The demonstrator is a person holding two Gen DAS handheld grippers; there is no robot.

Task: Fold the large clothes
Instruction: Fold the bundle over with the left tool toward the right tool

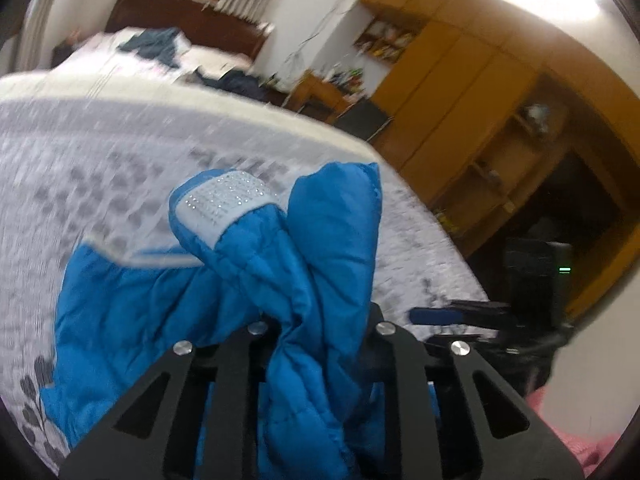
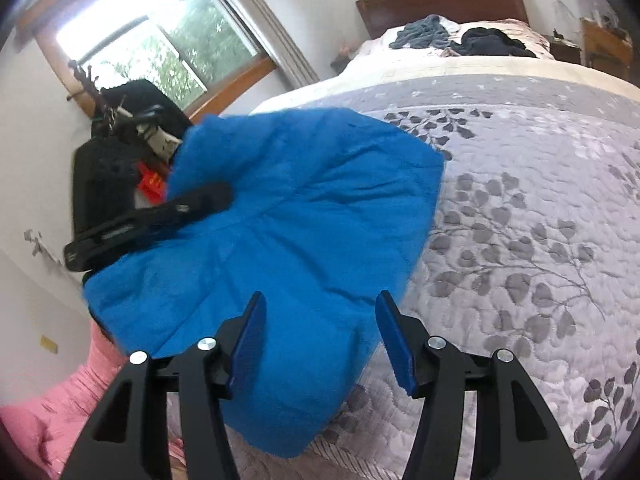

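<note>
Folding is barely begun: the left gripper (image 1: 316, 332) clamps the bunched blue jacket (image 2: 280, 216) above the bed (image 2: 520, 240); at its 6 o'clock the right gripper (image 2: 320, 340) gapes wide, empty.

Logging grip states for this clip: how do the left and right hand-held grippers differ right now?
The left hand-held gripper is shut on the blue jacket, bunched fabric hiding its pads. The right hand-held gripper is open, blue pads bare, holding nothing, with the jacket showing between them. Both are black and above the quilted bed.

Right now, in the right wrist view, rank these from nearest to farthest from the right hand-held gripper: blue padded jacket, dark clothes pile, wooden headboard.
1. Blue padded jacket, just ahead, on the quilt's left.
2. Dark clothes pile, far up the bed.
3. Dark wooden headboard, behind the pile, under the window.
</note>
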